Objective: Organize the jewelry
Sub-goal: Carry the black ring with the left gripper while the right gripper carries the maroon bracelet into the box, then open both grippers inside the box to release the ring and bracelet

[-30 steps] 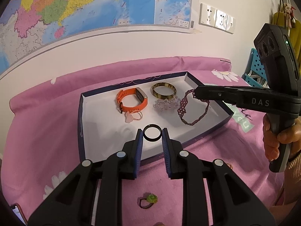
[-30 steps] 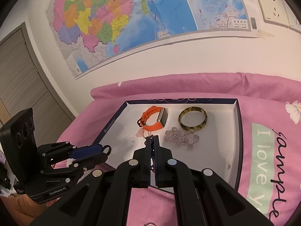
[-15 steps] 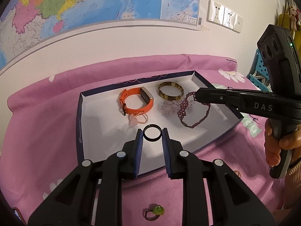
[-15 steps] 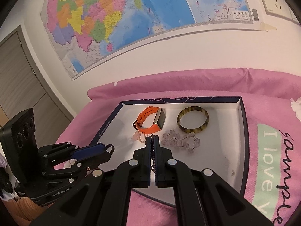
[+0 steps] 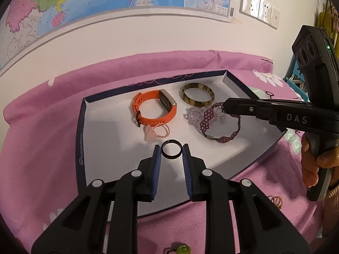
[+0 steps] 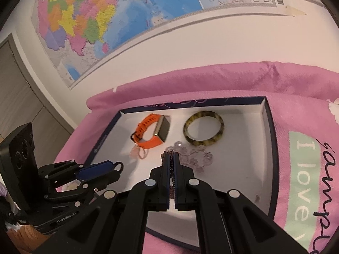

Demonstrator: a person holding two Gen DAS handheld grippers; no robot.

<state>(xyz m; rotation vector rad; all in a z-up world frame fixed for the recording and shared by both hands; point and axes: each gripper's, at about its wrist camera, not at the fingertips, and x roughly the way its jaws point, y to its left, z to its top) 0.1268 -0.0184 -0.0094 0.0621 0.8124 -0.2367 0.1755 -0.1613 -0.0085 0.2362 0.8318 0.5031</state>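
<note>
Jewelry is partly sorted: nearest, at the left view's bottom edge, a green-beaded ring lies on the pink bedspread, outside the tray. The left hand-held gripper is clamped on a black ring above the tray. At right, the right hand-held gripper pinches a maroon beaded bracelet. Farther back rest an orange watch and a bangle.

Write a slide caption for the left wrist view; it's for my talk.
Left gripper carries black ring over tray.
</note>
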